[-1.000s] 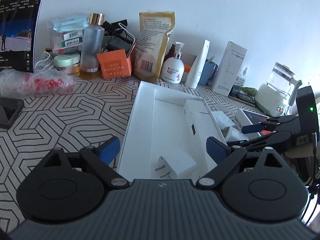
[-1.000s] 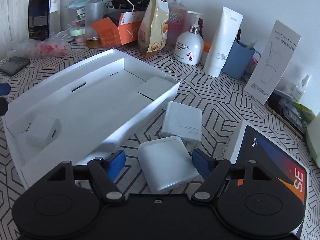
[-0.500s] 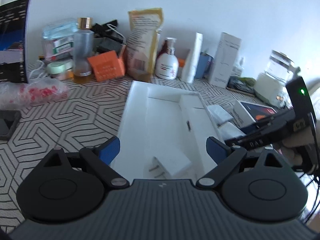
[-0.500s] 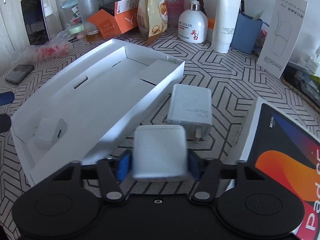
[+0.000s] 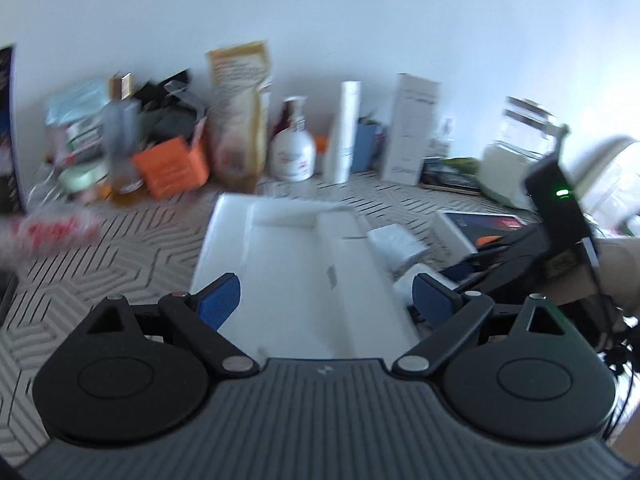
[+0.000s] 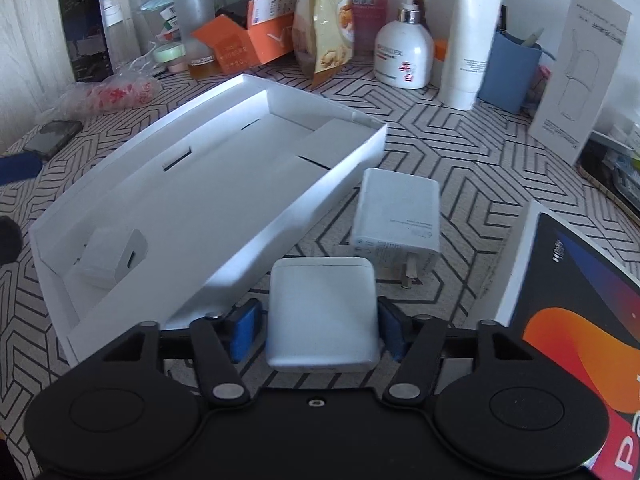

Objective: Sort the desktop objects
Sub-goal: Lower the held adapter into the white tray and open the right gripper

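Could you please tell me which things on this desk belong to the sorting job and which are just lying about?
In the job:
held charger in right gripper
flat charger
small charger
white tray

Lying about:
lotion bottle
snack bag
orange box
tablet box

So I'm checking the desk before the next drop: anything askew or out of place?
The white charger with prongs lies loose on the desk beside the white box, outside it. Another small charger already sits inside. Nothing looks spilled or damaged.
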Tool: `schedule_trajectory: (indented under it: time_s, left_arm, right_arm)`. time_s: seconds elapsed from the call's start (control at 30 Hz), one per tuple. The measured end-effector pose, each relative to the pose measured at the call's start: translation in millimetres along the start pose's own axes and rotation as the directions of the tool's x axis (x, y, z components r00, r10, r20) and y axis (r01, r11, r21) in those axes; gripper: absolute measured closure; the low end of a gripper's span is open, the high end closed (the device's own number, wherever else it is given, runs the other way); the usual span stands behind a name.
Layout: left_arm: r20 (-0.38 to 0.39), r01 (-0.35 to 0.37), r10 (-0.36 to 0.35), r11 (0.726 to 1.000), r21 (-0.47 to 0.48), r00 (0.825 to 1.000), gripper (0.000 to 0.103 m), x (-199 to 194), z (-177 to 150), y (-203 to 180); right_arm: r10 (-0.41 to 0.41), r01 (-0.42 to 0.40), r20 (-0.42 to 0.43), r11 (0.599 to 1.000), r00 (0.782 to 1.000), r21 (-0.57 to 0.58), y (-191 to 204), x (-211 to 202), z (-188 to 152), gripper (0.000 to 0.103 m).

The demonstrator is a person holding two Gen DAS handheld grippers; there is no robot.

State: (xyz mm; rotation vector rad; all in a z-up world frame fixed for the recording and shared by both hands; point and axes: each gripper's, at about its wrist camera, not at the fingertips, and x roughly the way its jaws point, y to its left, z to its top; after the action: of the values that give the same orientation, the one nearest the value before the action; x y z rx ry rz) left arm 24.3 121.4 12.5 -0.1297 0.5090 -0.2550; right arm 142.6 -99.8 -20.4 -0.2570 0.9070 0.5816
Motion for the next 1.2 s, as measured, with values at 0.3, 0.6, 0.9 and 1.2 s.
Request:
schedule_trajectory:
  time_s: [0.3, 0.6, 0.9, 1.2]
  left_arm:
    - [0.005, 0.006, -0.006, 0.999, -0.041, 1.000, 0.009, -5, -2, 7]
    - [0.003, 0.035, -0.035, 0.998, -0.047, 0.999, 0.009, -2, 2, 5]
    - [0.005, 0.024, -0.024, 0.999, -0.041, 1.000, 0.009, -2, -4, 12]
    - [-0.024, -0.002, 0.000, 0.998, -0.063, 1.000, 0.009, -10, -8, 31]
  right_arm:
    - [0.056, -0.055, -0.035, 0.998, 0.998, 0.028, -4, -6, 6, 0.042]
    - [0.046, -0.048, 0.016, 0.993, 0.999, 0.104, -9, -22, -8, 0.042]
    - [0.054, -0.056, 0.038, 0.997, 0.998, 0.048, 1, -48, 3, 0.042]
    - [0.144, -0.142, 0.011, 0.985, 0.990, -0.100, 42, -29, 53, 0.042]
